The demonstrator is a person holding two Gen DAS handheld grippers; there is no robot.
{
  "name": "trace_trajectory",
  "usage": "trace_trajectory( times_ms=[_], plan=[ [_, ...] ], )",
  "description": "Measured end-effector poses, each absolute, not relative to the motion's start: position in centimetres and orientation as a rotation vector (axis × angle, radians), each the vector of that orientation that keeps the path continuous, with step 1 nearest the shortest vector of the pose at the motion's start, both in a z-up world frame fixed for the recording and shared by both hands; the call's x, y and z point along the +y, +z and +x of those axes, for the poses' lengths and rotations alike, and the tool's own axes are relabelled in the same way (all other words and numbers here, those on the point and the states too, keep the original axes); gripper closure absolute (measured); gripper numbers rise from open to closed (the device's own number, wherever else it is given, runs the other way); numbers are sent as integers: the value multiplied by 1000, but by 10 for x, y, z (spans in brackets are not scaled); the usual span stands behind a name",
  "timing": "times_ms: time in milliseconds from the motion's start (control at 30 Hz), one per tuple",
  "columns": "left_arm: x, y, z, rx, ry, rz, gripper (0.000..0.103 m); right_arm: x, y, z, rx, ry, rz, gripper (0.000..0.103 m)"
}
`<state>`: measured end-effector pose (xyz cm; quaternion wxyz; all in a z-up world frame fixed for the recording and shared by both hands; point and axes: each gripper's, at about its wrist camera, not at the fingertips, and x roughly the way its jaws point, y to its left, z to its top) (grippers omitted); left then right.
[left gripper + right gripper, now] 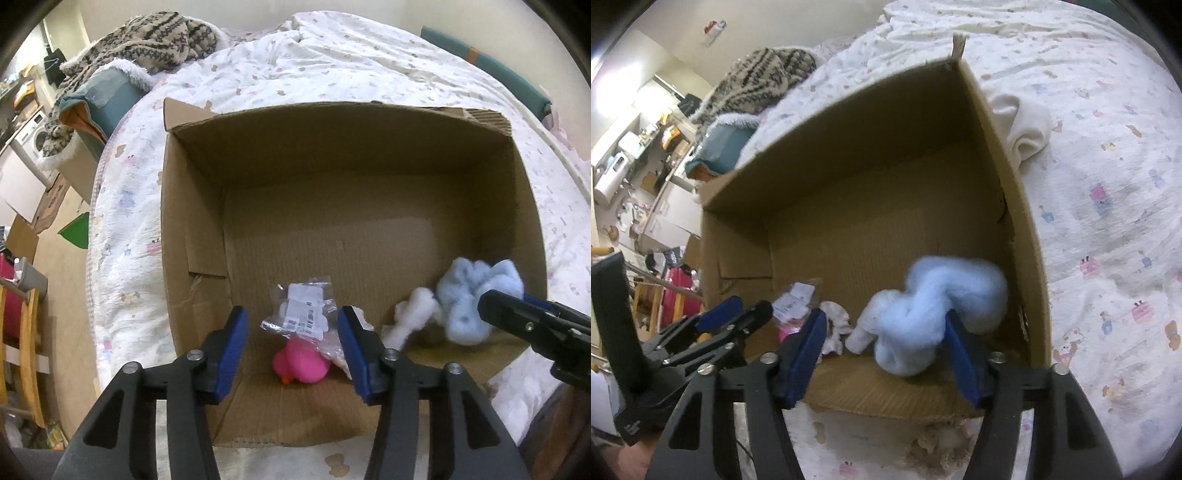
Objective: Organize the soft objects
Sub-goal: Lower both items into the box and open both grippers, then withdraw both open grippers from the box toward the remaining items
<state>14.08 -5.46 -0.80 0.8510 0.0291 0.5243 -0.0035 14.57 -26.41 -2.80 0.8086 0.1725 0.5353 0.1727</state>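
An open cardboard box (192,236) lies on the bed; it also shows in the right wrist view (1023,221). Inside are a pink rubber duck (301,363), a clear plastic packet with a white label (304,314) and a light blue and white fluffy toy (465,306). My left gripper (291,343) is open and empty, above the duck at the box's near edge. My right gripper (886,332) is open, with the blue fluffy toy (934,299) falling blurred between its fingers. A white frilly cloth (836,321) lies beside the toy.
The bed is covered by a white patterned quilt (332,62). A cream cloth (1023,125) lies outside the box's right wall. A striped knit blanket (147,40) lies over a teal box at the bed's far left. Furniture and a washing machine (33,140) stand left.
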Motion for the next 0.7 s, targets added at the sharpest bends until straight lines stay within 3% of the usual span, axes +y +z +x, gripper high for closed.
trace_trajectory(
  times_ms=[133,700],
  plan=[
    [-55,-1,135,1083,-13,53,44,-272,-24,135,1143,349,358,35],
    [-54,22,100,1019,-16,61,38,-292,-2,100,1088,320,427,35]
  ],
)
